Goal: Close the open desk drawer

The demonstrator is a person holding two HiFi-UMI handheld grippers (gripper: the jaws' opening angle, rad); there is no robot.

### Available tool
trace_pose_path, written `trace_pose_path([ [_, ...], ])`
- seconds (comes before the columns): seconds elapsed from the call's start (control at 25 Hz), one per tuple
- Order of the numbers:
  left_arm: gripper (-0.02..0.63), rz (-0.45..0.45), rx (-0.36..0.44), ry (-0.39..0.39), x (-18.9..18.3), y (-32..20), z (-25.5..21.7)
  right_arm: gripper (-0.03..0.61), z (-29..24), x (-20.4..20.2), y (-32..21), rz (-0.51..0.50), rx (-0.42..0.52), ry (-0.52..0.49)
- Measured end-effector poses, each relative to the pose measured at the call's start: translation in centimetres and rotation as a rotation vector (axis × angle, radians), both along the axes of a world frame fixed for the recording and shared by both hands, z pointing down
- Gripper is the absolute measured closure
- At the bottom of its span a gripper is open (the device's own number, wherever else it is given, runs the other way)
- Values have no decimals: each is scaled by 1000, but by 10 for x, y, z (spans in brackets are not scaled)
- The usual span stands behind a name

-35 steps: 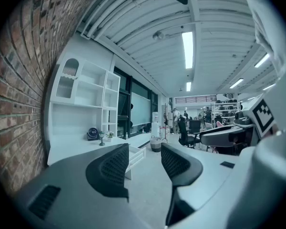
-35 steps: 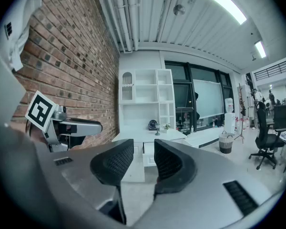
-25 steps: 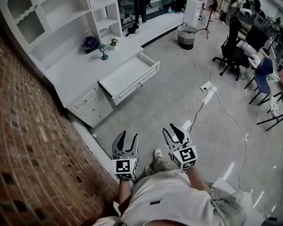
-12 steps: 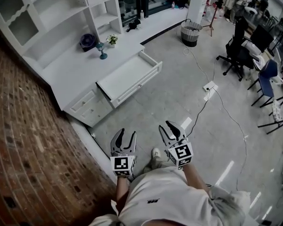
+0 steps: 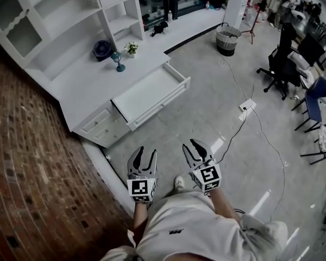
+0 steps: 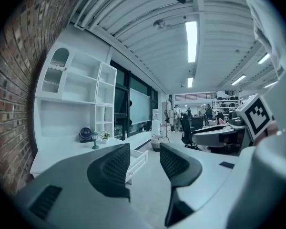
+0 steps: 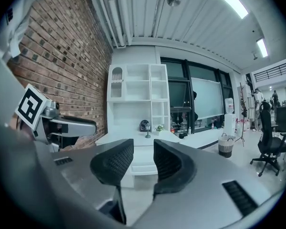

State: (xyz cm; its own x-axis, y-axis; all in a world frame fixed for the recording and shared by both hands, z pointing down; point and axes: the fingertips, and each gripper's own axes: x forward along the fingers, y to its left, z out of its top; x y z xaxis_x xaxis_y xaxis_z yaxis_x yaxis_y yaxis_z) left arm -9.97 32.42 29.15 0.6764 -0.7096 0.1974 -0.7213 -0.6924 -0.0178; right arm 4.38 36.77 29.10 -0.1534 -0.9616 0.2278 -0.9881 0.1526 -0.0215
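The long white desk drawer [image 5: 152,94] is pulled far out from under the white desk surface [image 5: 81,83]. I can look down into it, and all I see inside is its flat white bottom. It is a shallow, wide box with low sides and a white front panel. It sits ahead of both grippers and well apart from them. Seen along each gripper, it shows far off in the gap between the jaws.

My left gripper [image 5: 146,152] has its jaws spread, and they are closing a little with only air between them. My right gripper [image 5: 194,145] sits just beside it, a bit further forward. Its jaws are apart too, and it holds nothing.

Left of the open drawer, the small white drawers [image 5: 100,121] under the surface are shut. At the back of the surface, far beyond the grippers, stand a dark round fan [image 5: 102,49], a small teal stand shaped like a cup [image 5: 118,60] and a little green plant in a white pot [image 5: 131,48]. White shelves [image 5: 70,10] rise behind them.

Far ahead and to the right of my right gripper, a round woven basket [image 5: 229,38] stands on the grey floor [image 5: 206,107]. I cannot tell what is in it. A red brick wall [image 5: 27,162] runs along to the left of my left gripper.
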Motion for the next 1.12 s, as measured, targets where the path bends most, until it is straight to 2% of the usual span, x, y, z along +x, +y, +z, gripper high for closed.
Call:
trace_pose_path([
  [0.32, 416, -68, 6, -10, 28, -21, 0, 445, 6, 30, -24, -47, -7, -46],
  [0.76, 422, -89, 16, -16, 42, -42, 0, 445, 12, 44, -47, -65, -6, -57],
  [1.12, 426, -80, 22, -12, 46, -75, 5, 445, 15, 51, -82, -38, -2, -47],
])
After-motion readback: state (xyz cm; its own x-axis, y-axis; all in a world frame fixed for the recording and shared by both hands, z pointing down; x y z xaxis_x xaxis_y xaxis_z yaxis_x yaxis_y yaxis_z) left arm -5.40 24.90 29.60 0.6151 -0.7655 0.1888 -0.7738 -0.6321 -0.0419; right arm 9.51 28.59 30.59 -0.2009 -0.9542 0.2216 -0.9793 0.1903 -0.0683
